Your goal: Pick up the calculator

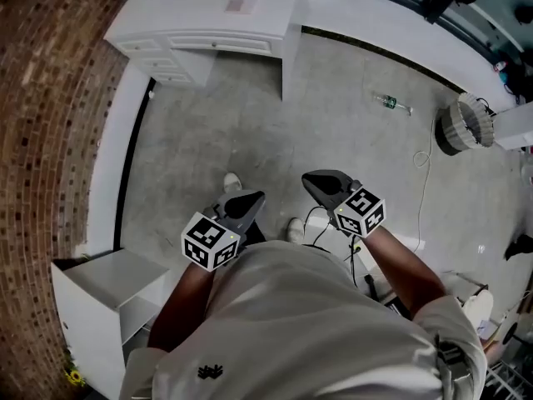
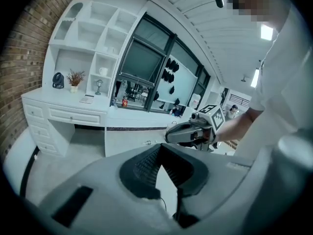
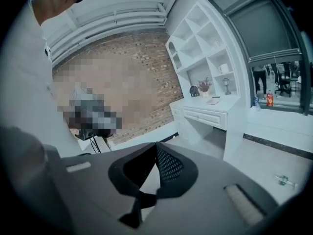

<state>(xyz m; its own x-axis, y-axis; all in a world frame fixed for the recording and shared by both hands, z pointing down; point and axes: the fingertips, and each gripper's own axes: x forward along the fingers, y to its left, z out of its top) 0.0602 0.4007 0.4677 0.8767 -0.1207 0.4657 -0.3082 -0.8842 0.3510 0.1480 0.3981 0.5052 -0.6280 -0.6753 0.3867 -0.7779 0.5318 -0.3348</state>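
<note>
A person stands on a grey floor [image 1: 250,123], holding the left gripper [image 1: 250,200] and right gripper [image 1: 316,180] side by side at waist level, both tilted slightly down. The calculator [image 1: 242,2] lies flat on a white surface [image 1: 191,19] at the top of the head view, well apart from both grippers. A bottle [image 1: 387,102] lies on the floor to the right.

In the left gripper view, the left gripper's jaws are pressed together at the tips with nothing between them. Beyond them, the calculator rests on the surface just beside a potted plant [image 2: 75,78], below white shelves [image 2: 93,31].

In the right gripper view, the right gripper's jaws are likewise pressed together and empty. The calculator is far off on the surface, beside the plant.
</note>
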